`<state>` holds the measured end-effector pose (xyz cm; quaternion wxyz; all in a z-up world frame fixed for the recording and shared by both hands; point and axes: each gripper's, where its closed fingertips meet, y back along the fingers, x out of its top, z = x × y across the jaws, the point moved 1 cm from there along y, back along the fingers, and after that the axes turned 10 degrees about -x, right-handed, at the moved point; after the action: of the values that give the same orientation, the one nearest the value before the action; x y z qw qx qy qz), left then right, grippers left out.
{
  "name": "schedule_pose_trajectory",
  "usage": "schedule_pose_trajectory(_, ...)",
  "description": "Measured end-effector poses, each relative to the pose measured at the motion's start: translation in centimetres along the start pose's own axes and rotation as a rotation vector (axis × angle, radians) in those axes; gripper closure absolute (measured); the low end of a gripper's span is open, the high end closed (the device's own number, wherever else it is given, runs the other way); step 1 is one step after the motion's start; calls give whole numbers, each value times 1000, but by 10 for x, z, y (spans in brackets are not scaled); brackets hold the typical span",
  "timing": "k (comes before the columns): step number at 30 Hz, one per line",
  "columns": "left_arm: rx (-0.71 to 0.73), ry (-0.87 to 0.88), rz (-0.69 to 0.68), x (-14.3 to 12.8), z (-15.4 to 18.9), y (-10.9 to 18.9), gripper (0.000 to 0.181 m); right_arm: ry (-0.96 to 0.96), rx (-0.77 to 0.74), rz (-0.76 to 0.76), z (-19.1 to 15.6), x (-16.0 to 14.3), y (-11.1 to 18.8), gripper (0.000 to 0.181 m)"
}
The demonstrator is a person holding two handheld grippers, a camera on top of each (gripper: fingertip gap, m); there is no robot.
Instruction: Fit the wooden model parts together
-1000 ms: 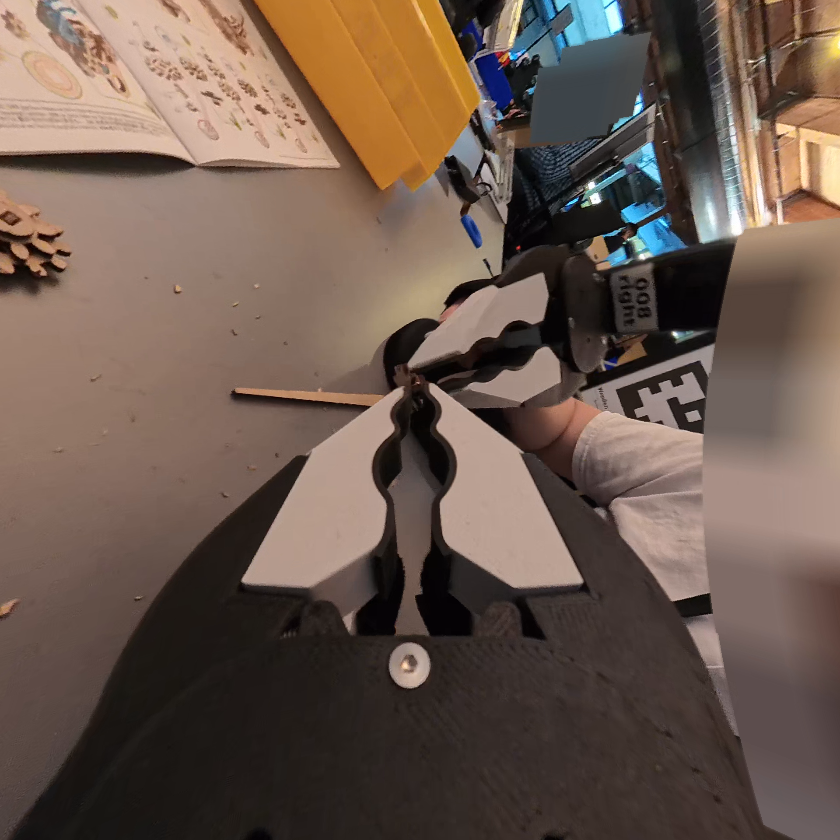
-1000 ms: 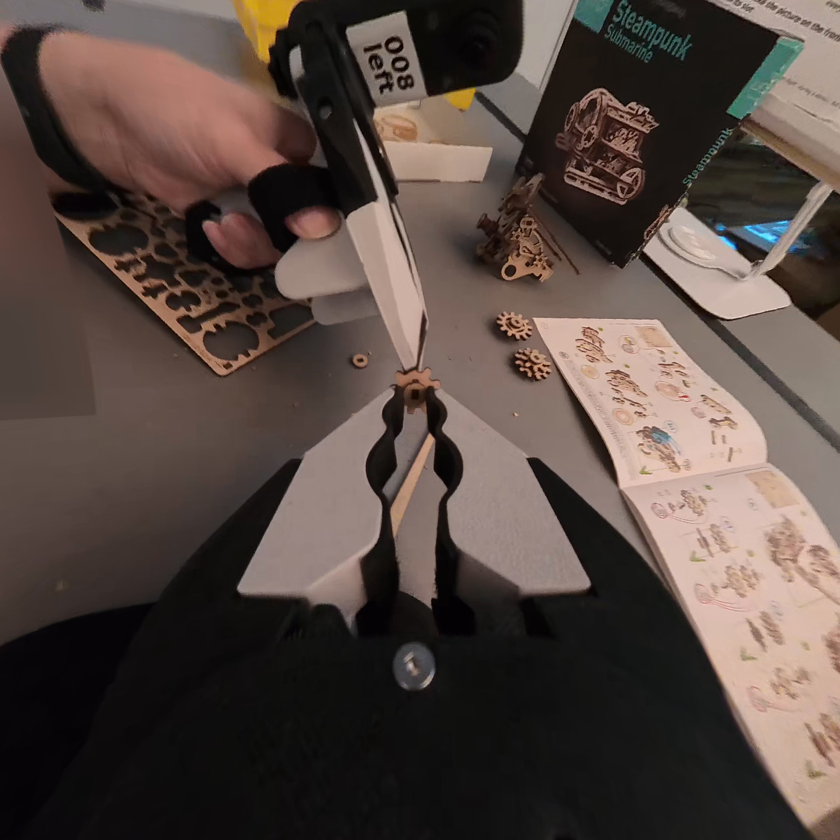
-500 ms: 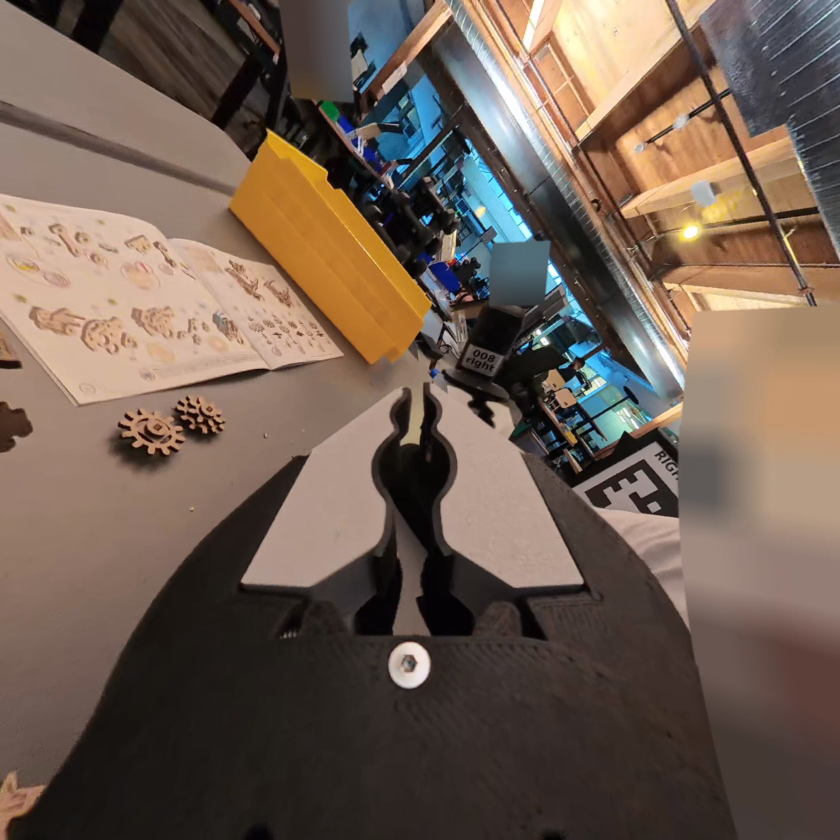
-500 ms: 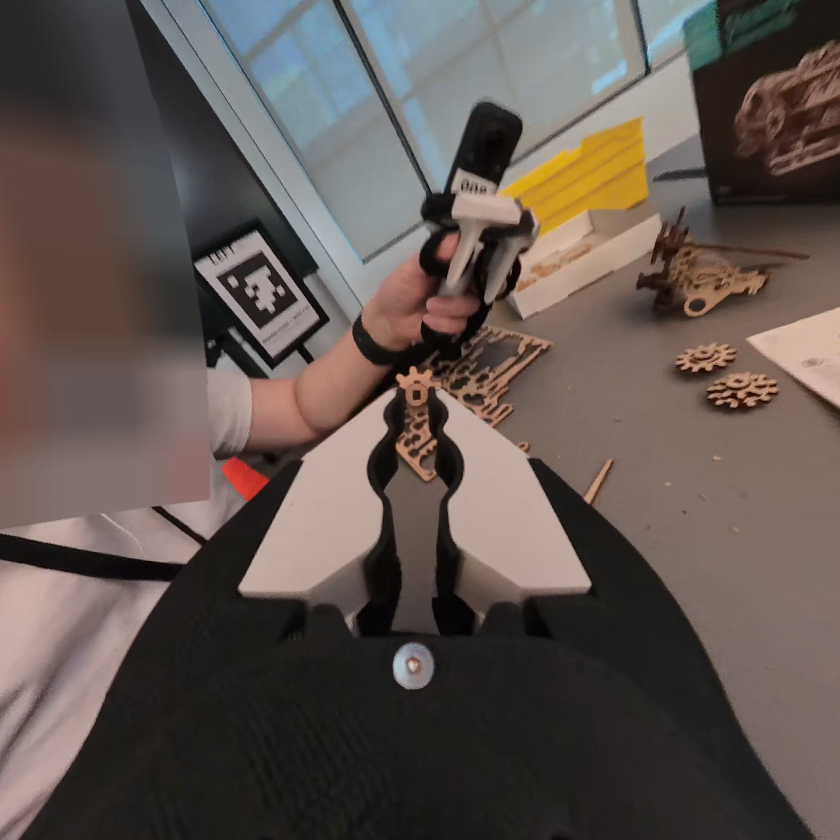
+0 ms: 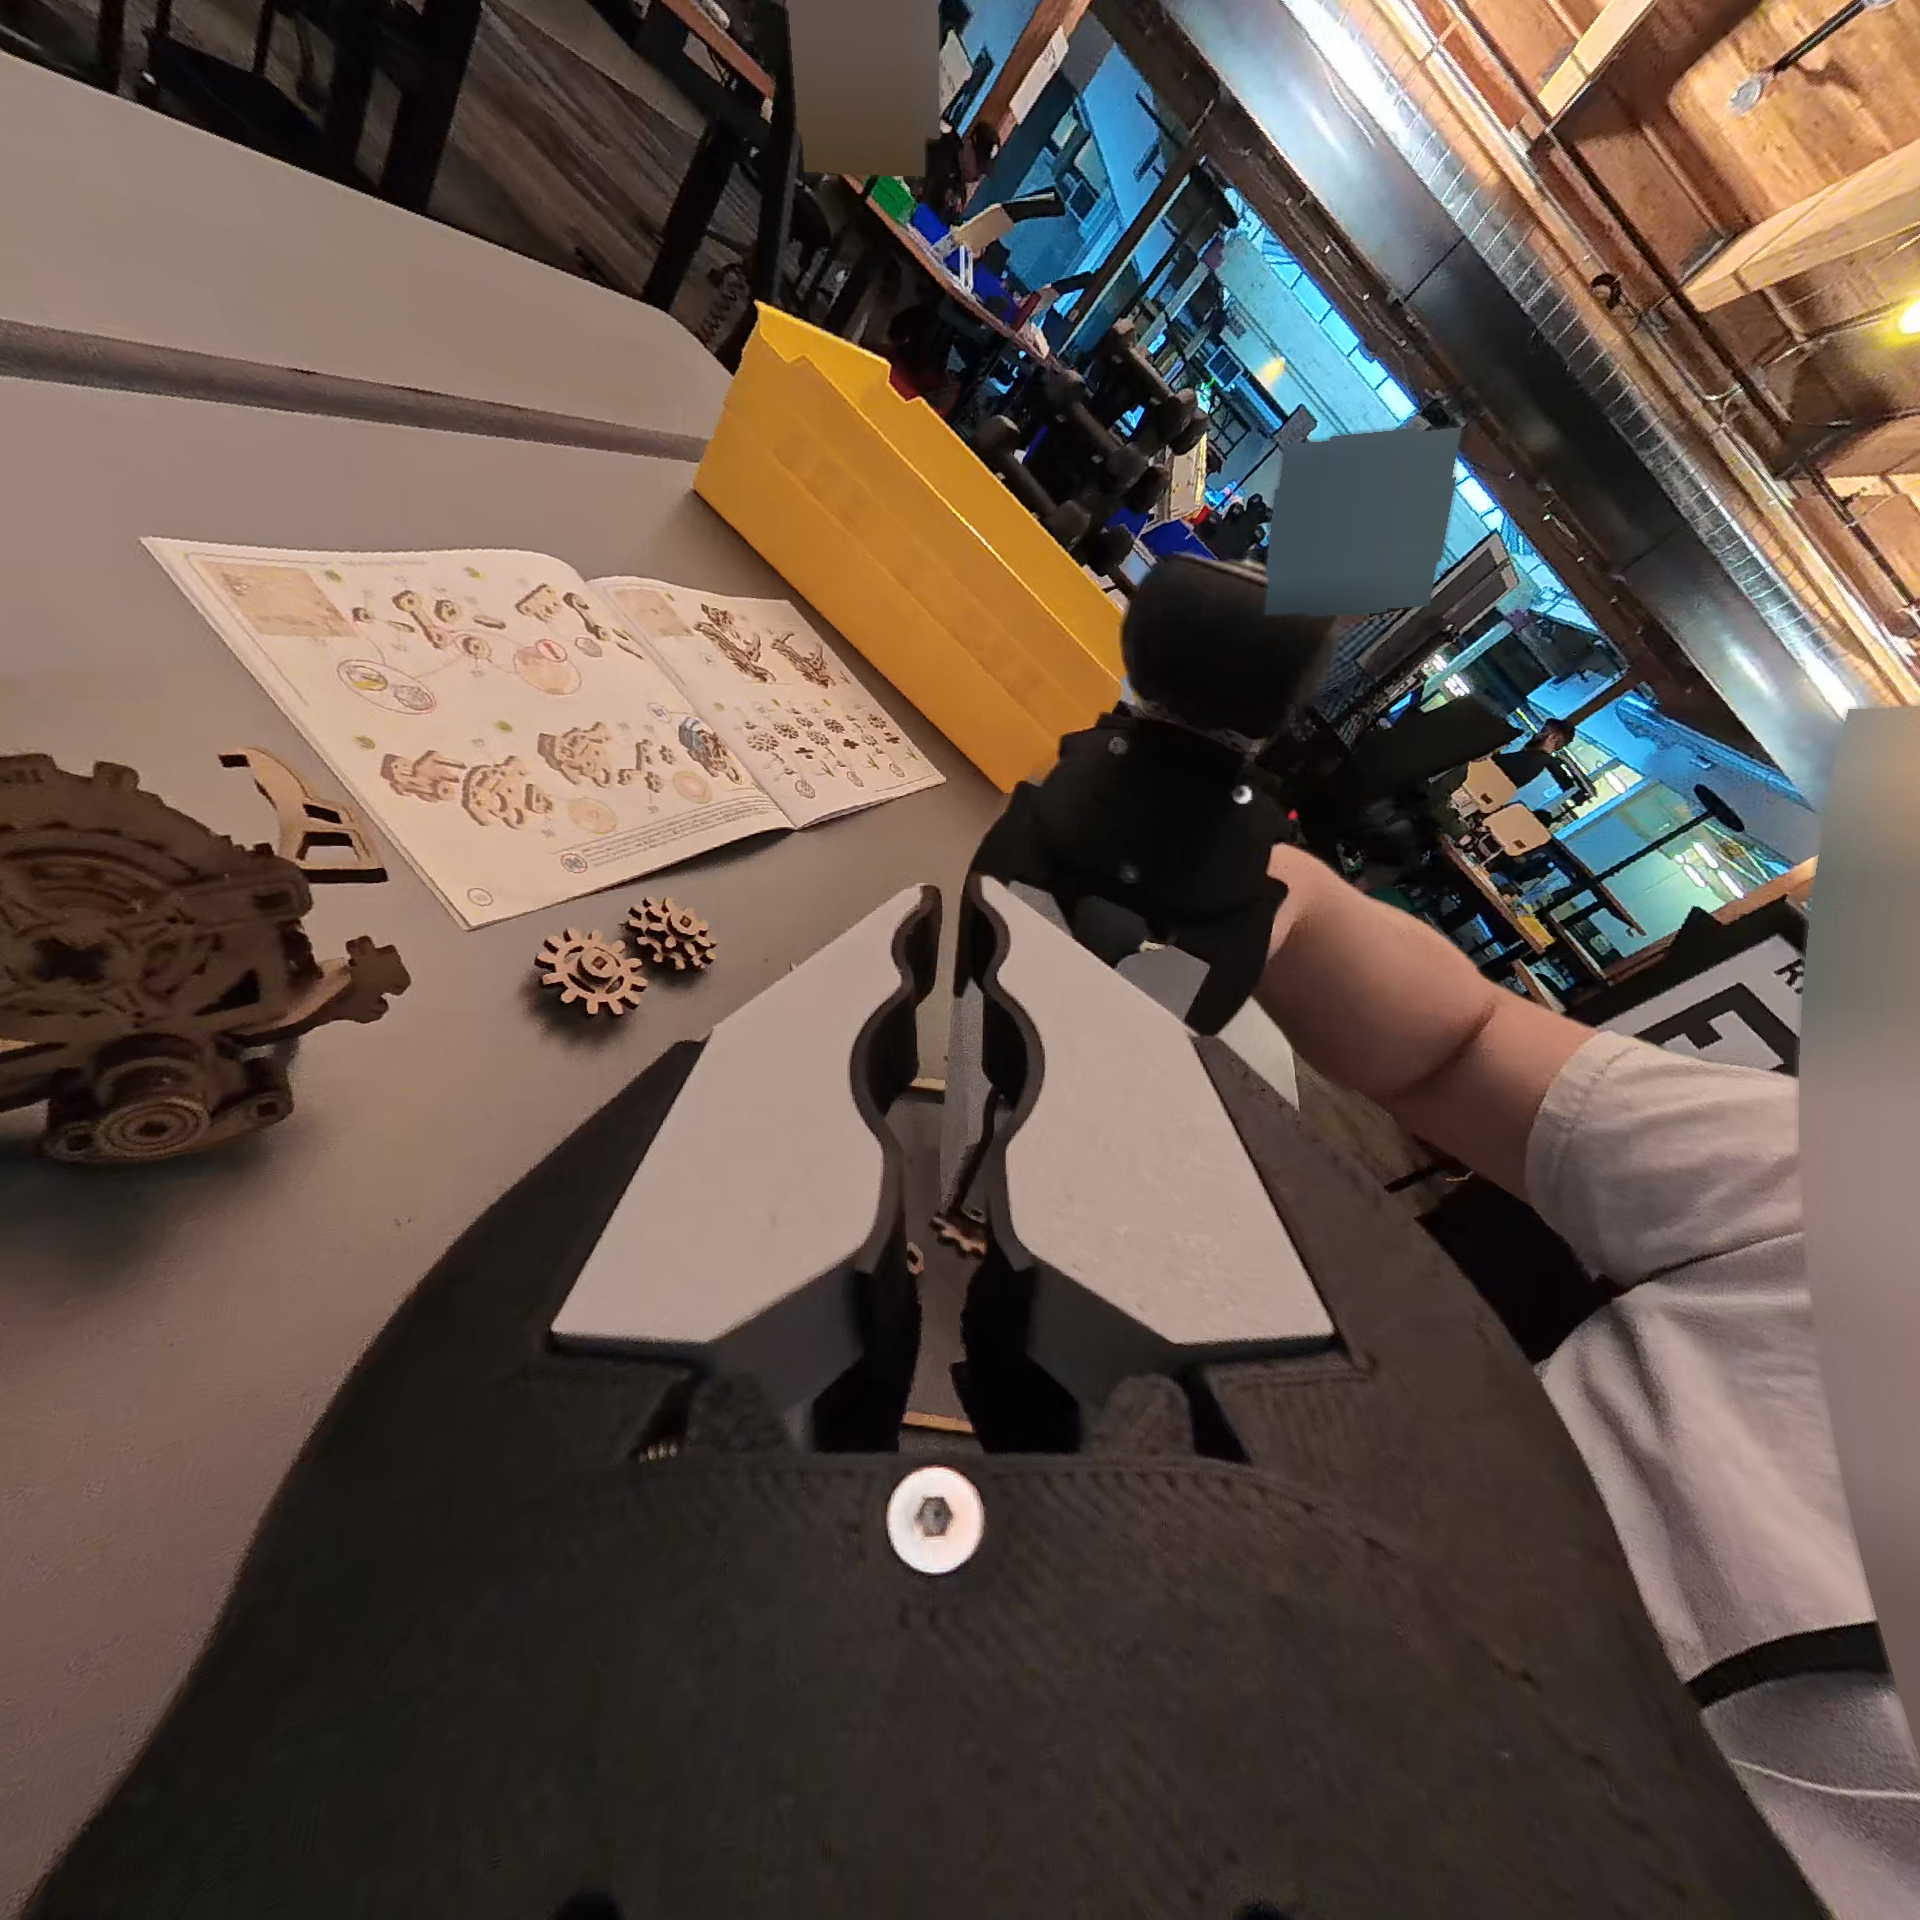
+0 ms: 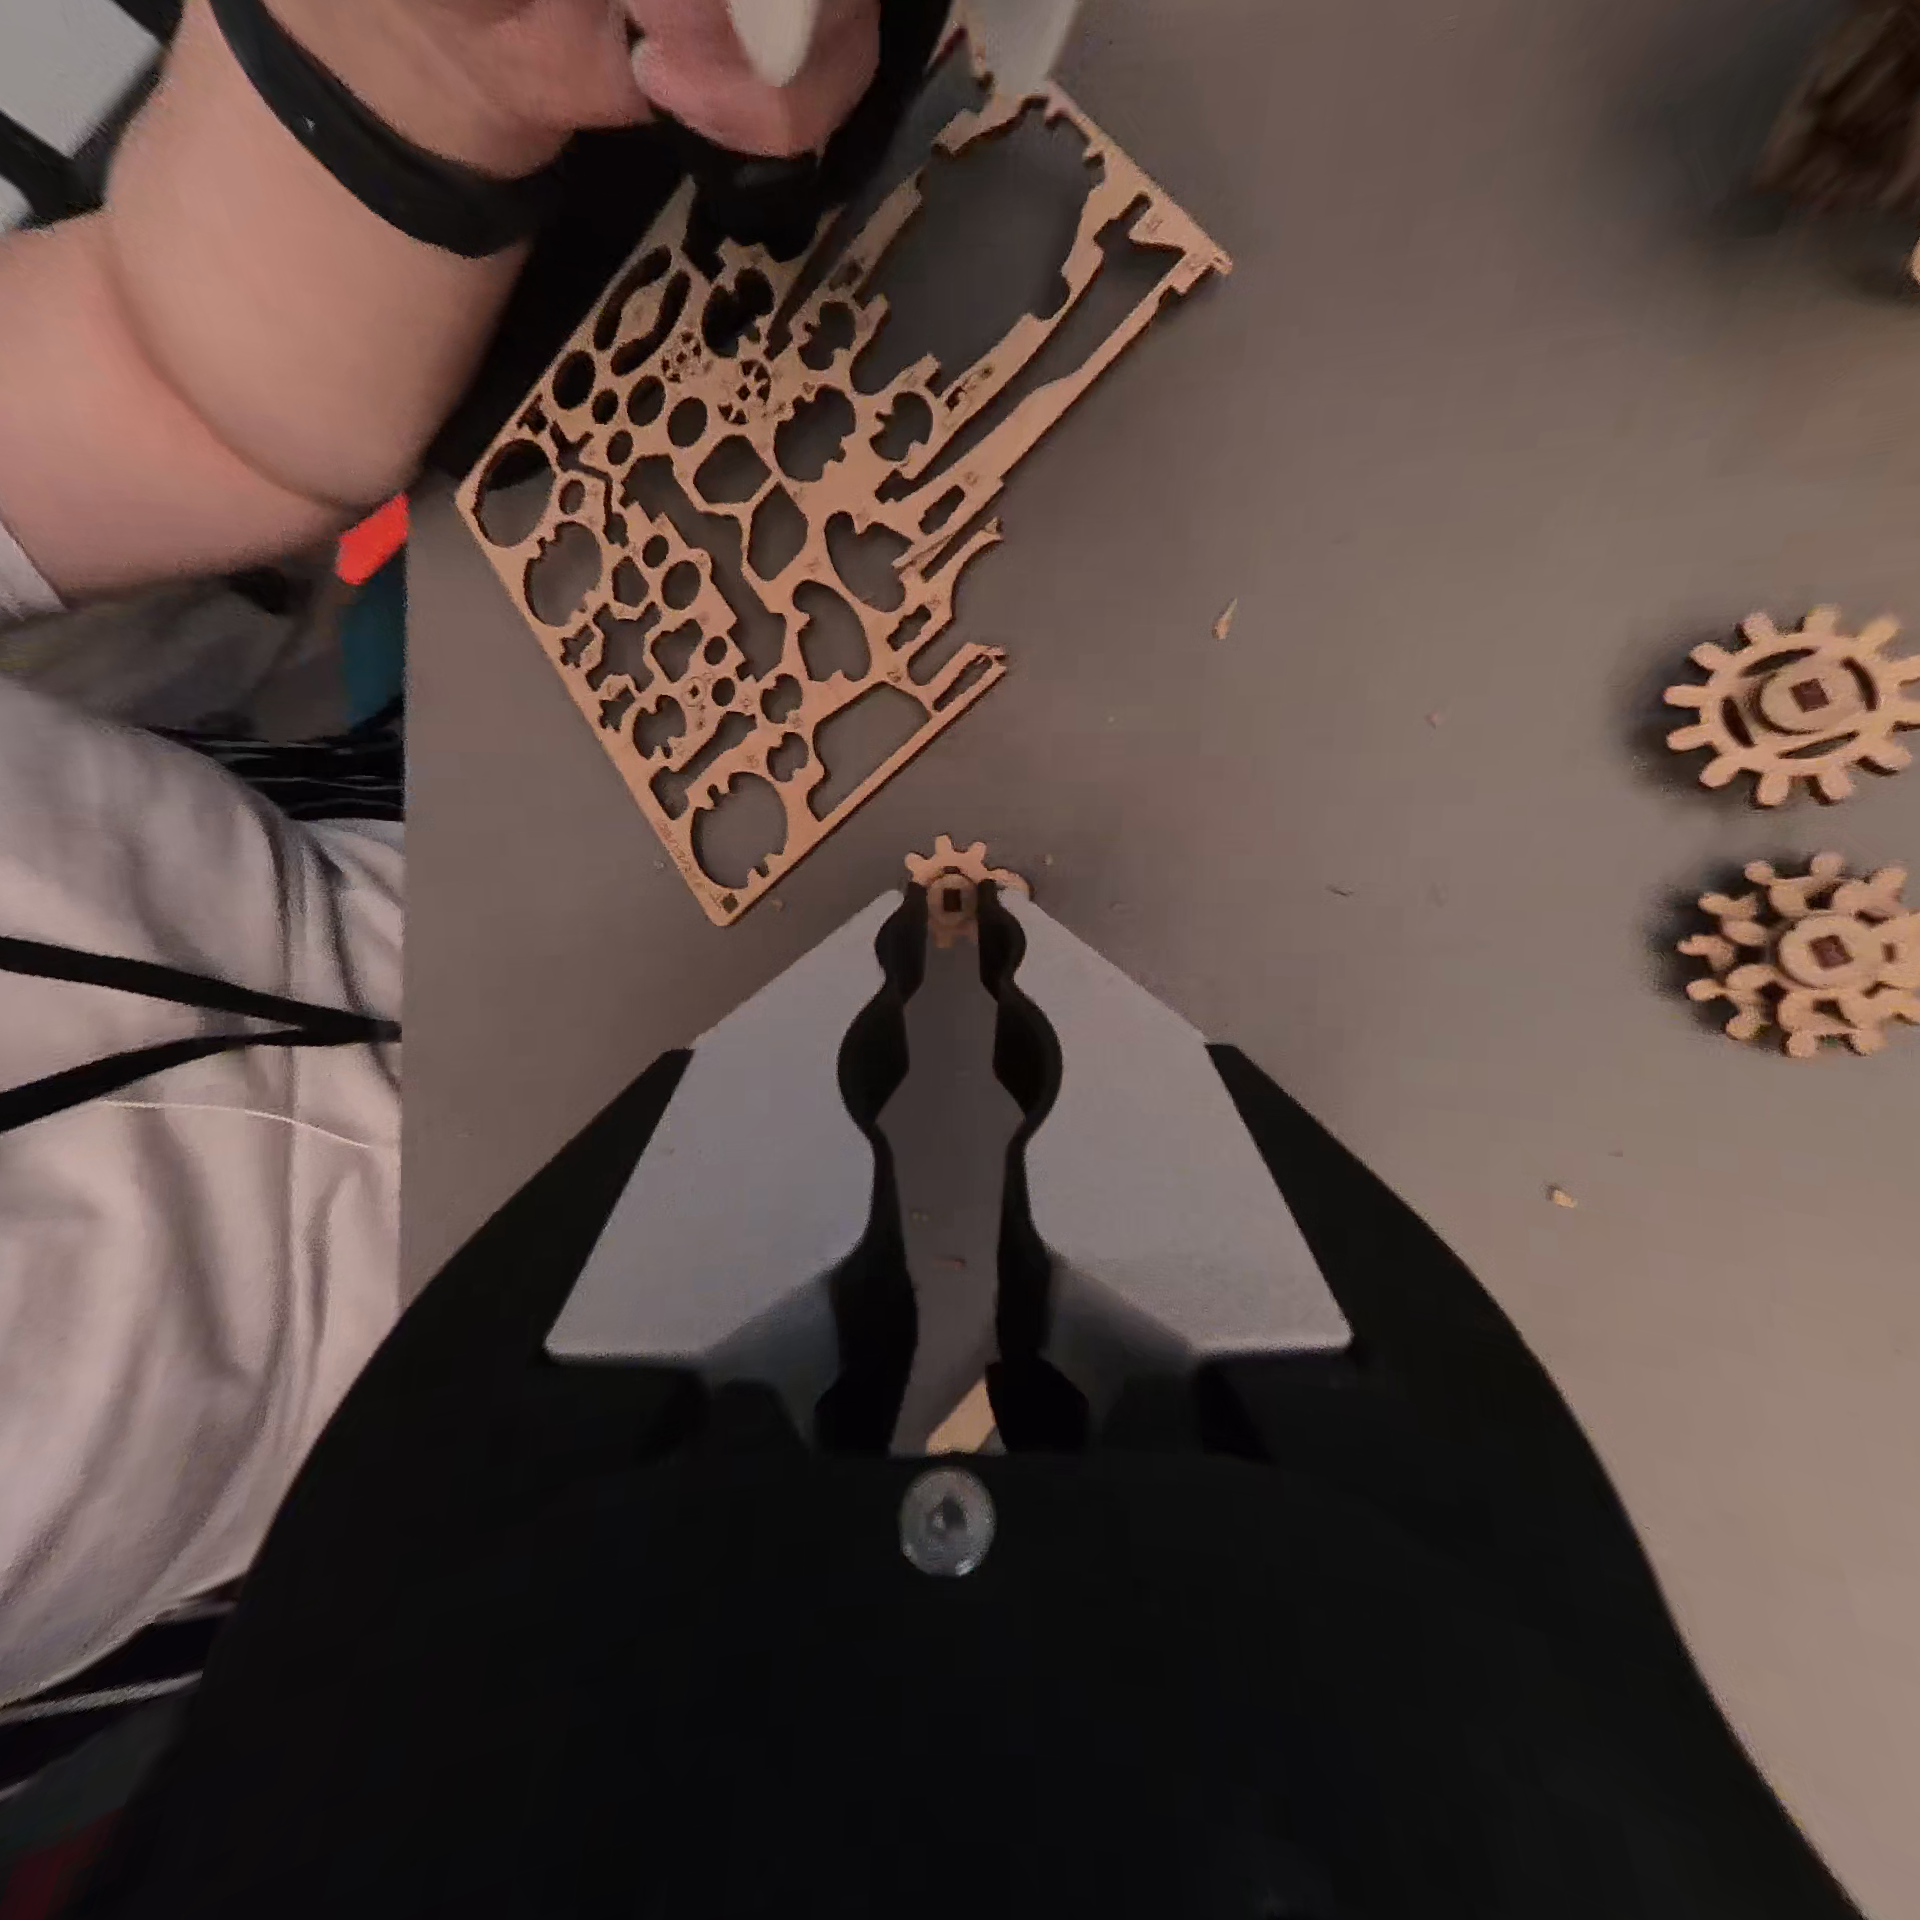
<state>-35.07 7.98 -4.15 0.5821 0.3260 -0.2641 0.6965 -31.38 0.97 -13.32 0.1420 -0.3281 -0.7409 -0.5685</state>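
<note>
Scraps first, at my far left: the punched-out wooden sheet [image 6: 800,520] lies flat on the grey table [image 6: 1351,416], most of its parts already gone, with the left hand [image 6: 582,73] over its far corner. My left gripper [image 5: 951,914] is lifted off the table, its fingers drawn near each other with a thin slot at the tips; I see nothing held between them, though a stick may be too thin to show, so I cannot tell whether they have hold of anything. Through that slot, lower down, the small gear [image 5: 961,1231] shows at the end of the other gripper. In the middle, my right gripper [image 6: 951,904] points down at the table, jaws nearly closed and pinching the small gear at their very tips, its square bore facing up and teeth standing clear above the fingers. To the right lie two larger gears [image 6: 1797,717], side by side and well apart from my grip; beyond them sit the open instruction booklet [image 5: 540,717], the part-built wooden model [image 5: 145,966] and a yellow bin [image 5: 904,582]. I judge the step in hand to be carrying this small gear to its mate, with the fitting not yet done. Next I need its partner, likely an axle or one of the larger gears, and the square bore must line up squarely before any push, since such thin wood could crack.
</note>
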Motion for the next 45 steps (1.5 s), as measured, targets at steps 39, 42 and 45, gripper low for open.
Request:
schedule_pose_trajectory(39, -55, 52, -43, -10, 2, -7, 177, 1392, 63, -250, -2, -2, -9, 172)
schedule_pose_trajectory(42, -50, 55, -55, -13, 0, -8, 177, 1386, 75, -248, -2, -2, -12, 172)
schedule_pose_trajectory(45, -51, 59, -54, -13, 0, -8, 177, 1381, 87, -273, 1, -6, -13, 172)
